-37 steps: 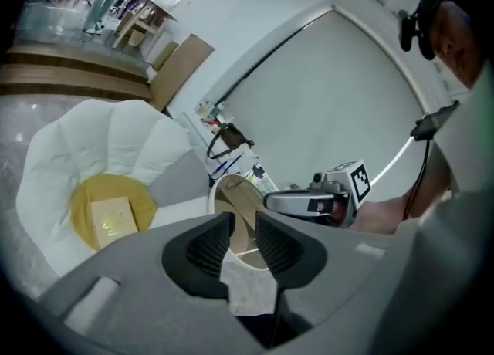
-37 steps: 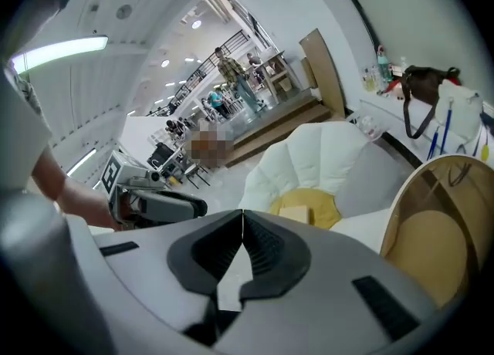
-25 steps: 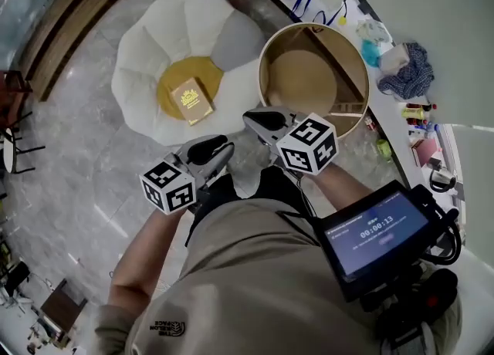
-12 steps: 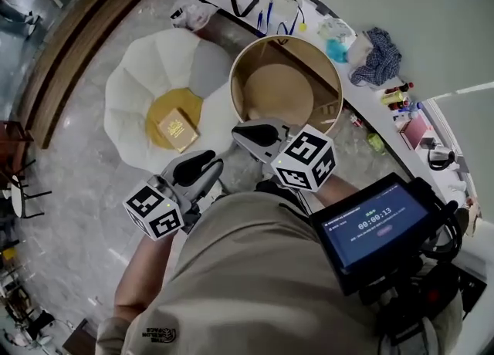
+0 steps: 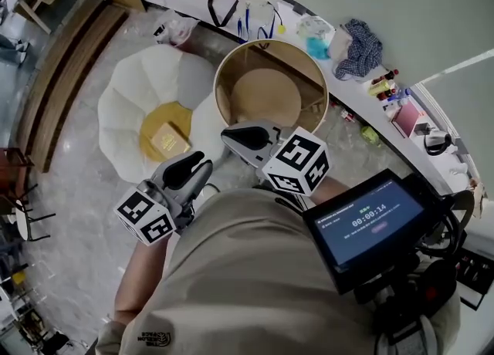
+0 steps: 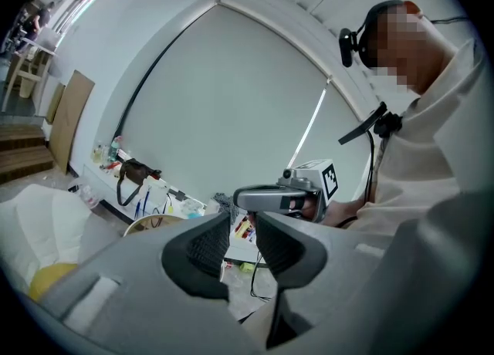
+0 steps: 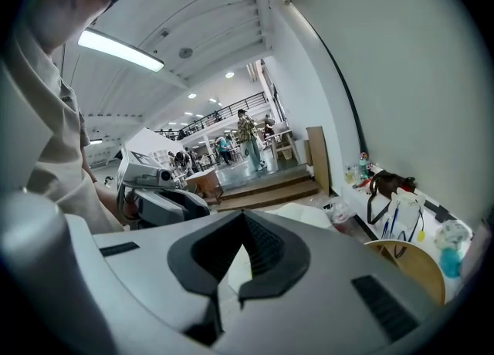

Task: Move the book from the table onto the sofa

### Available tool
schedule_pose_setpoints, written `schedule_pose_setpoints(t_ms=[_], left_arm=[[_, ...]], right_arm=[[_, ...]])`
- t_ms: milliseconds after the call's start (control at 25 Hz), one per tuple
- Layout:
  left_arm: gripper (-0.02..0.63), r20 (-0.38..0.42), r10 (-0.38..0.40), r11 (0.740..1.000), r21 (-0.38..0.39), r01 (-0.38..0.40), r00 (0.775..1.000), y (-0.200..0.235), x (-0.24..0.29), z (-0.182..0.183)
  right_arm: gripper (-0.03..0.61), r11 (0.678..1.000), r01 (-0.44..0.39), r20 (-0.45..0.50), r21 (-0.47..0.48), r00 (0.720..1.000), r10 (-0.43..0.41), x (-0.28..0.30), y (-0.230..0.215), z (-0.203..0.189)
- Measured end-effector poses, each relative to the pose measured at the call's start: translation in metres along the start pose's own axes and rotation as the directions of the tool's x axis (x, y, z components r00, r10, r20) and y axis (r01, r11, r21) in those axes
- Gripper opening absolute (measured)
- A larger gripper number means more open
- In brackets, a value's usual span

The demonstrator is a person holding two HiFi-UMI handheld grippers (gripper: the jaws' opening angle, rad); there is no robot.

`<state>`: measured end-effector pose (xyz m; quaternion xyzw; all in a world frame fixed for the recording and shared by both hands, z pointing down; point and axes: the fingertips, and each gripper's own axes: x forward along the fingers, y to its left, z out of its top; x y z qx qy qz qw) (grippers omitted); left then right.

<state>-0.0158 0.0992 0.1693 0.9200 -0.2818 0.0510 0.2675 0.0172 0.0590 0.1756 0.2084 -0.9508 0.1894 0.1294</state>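
The book (image 5: 169,140) lay on the sofa (image 5: 123,106), nearest your left gripper (image 5: 201,163), jaws parted and empty; your right gripper (image 5: 227,134) sat closed

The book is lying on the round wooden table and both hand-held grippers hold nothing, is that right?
Not quite. The book lies on the yellow cushion of the white sofa, not on the round wooden table; the head view shows it. The left hand-held gripper and the right hand-held gripper do hold nothing.
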Motion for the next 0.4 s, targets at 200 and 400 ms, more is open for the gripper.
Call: schedule_pose_setpoints(t_ms=[200,400], left_arm=[[0.109,0.010,-0.009,1.000,0.018,0.009,1.000,-0.006,0.003,0.011],[0.109,0.024,-0.013,0.999,0.032,0.012,1.000,-0.011,0.007,0.016]], right_arm=[[0.012,1.000,0.015,0.027,-0.002,1.000,-0.014,-0.010,-0.001,0.007],[0.011,1.000,0.015,0.039,-0.007,0.999,-0.015,-0.016,-0.003,0.008]])
